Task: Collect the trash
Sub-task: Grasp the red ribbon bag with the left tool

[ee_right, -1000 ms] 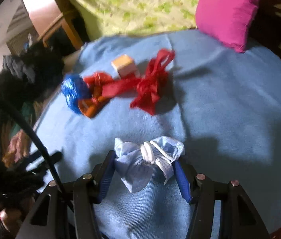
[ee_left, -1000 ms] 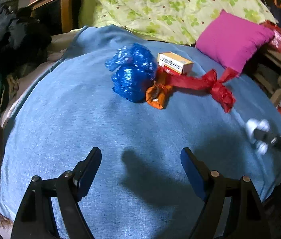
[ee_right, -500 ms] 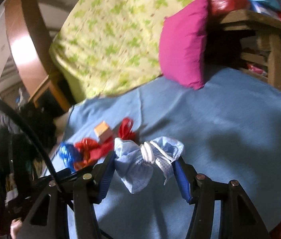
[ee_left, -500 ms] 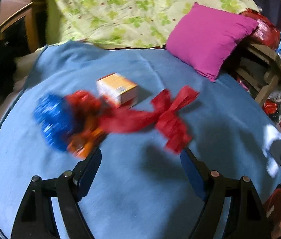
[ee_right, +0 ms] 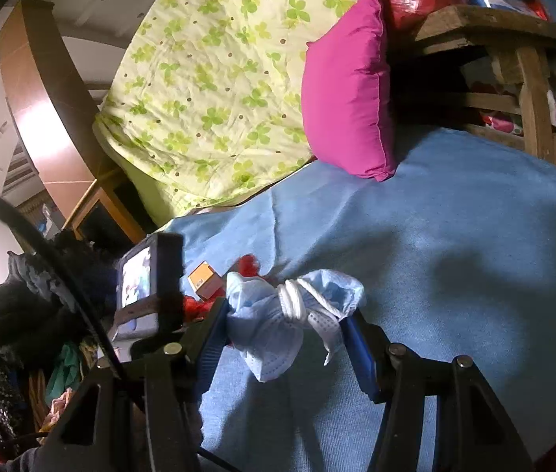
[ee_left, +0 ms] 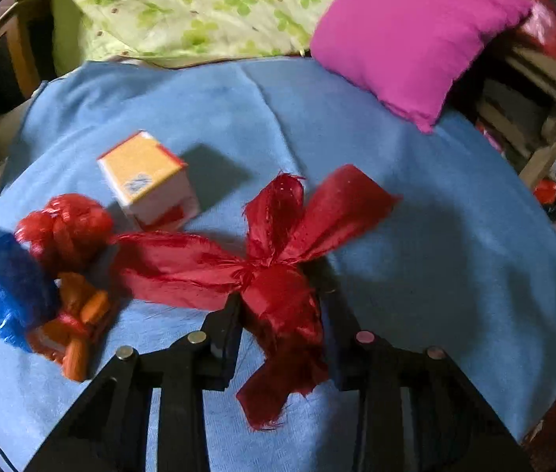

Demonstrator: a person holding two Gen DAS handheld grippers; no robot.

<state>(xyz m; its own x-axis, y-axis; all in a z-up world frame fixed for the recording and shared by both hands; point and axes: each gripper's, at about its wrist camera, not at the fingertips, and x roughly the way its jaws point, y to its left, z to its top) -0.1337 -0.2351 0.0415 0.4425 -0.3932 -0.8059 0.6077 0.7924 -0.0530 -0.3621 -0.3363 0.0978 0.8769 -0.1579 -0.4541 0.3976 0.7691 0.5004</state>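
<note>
Two grippers each hold trash above the blue blanket: the left gripper has its jaws closed around the knot of a red ribbon bow, and the right gripper pinches a crumpled blue face mask. An orange box and a blue wrapper lie on the blanket left of the bow.

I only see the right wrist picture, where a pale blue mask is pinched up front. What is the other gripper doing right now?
Observer: The left gripper is closed on a red ribbon, just below its knot.
Operator: Is there any trash that I'm missing?
Observer: A crumpled blue plastic bag lies on the blue blanket at the ribbon's left end, touching an orange wrapper.
</note>
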